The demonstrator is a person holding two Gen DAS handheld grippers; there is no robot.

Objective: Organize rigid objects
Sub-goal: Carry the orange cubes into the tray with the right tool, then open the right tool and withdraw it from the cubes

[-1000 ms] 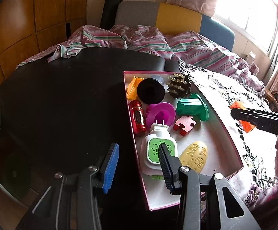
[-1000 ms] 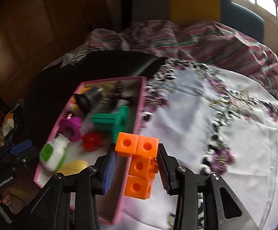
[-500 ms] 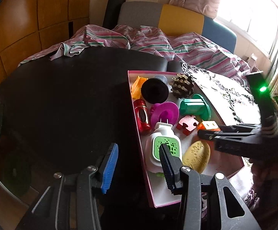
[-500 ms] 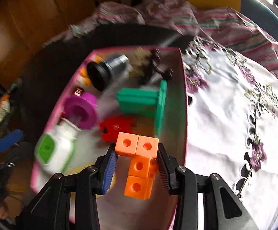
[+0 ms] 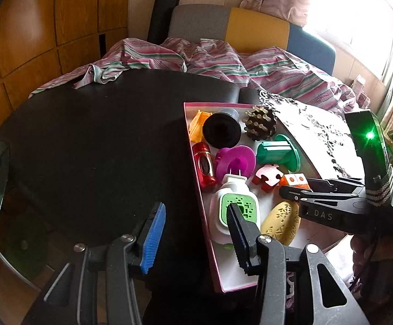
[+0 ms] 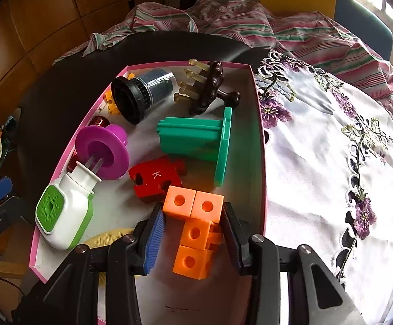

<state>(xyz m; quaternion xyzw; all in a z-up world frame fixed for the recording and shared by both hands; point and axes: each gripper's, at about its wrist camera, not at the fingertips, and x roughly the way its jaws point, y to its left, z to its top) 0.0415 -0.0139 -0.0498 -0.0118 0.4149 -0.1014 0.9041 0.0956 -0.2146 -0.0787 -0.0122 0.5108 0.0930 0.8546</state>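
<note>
Over the box's (image 6: 258,124) right edge, my right gripper (image 6: 193,230) clamps orange cubes (image 6: 193,216); left gripper (image 5: 193,233) hovers, jaws apart, empty.

Open left claw (image 5: 193,233) beside pink box (image 5: 196,162)

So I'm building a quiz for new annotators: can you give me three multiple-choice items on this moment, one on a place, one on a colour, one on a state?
1. Where is the right gripper holding the orange cube piece?
A. over the pink box
B. over the black tabletop
C. over the striped cloth

2. What colour is the puzzle piece marked K?
A. green
B. red
C. yellow

3. How is the left gripper?
A. shut on the purple spool
B. shut on the pink box
C. open, holding nothing

Answers: 1 A, the pink box walls and floor surround the cubes; 2 B, its top face is red; 3 C, a wide bare gap shows between its pads.
</note>
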